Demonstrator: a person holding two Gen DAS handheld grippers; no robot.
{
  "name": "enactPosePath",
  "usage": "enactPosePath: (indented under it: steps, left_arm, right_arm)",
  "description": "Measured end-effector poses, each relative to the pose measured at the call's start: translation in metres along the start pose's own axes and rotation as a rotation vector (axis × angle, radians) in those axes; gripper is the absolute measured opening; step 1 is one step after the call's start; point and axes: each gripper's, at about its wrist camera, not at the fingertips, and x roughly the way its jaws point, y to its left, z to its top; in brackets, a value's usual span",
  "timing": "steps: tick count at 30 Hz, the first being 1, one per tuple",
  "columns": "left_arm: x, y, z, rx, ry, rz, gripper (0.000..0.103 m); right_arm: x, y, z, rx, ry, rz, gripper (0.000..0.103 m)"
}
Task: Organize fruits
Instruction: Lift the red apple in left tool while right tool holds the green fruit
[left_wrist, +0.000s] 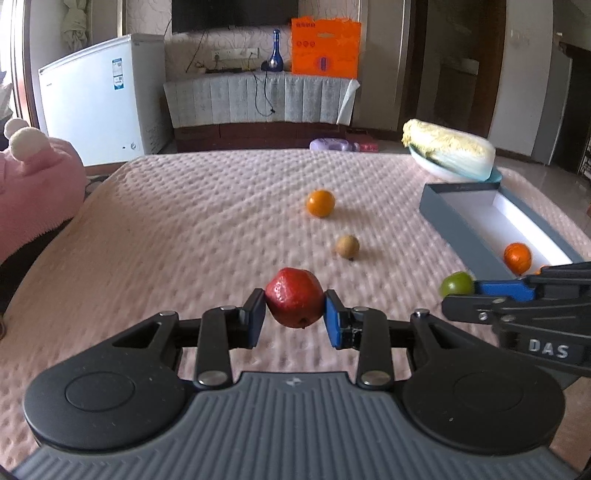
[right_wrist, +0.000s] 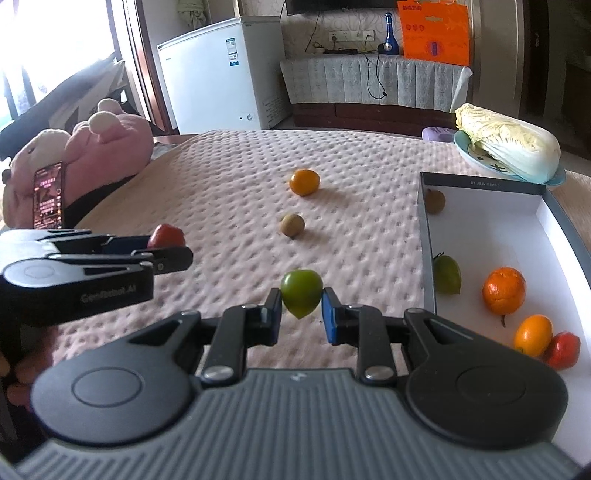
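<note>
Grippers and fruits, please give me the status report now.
Left gripper shut on red fruit. Right gripper shut on green fruit. Box holds five fruits; orange and brown fruit wait on the bedcover. Path clear.

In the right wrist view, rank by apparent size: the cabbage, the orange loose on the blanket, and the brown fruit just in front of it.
1. Cabbage, largest by far, even though farthest away.
2. Loose orange.
3. Brown fruit, smallest, though nearer the camera than the orange, so that ranking is safe.

Soft daylight, window (right_wrist: 55, 48) glare left, fisheye-bent edges, slight blur.
</note>
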Motion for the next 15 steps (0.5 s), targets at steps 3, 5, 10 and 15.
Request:
enactPosePath:
  steps: [3, 5, 10, 15]
  left_arm:
    - [-0.009, -0.004, 0.001, 0.017, -0.025, 0.011, 0.039]
    - [-0.015, -0.005, 0.002, 0.015, -0.034, 0.017, 0.039]
    - [-0.033, -0.007, 0.001, 0.022, -0.036, 0.038, 0.039]
    - [-0.056, -0.012, 0.003, -0.001, -0.058, 0.029, 0.039]
  right_arm:
    - [-0.006, -0.002, 0.001, 0.008, -0.02, 0.004, 0.026]
    - [-0.008, -0.002, 0.001, 0.007, -0.026, 0.003, 0.026]
    - [-0.014, -0.002, 0.001, 0.003, -0.043, 0.01, 0.026]
    - [-0.017, -0.005, 0.002, 0.013, -0.051, 0.014, 0.026]
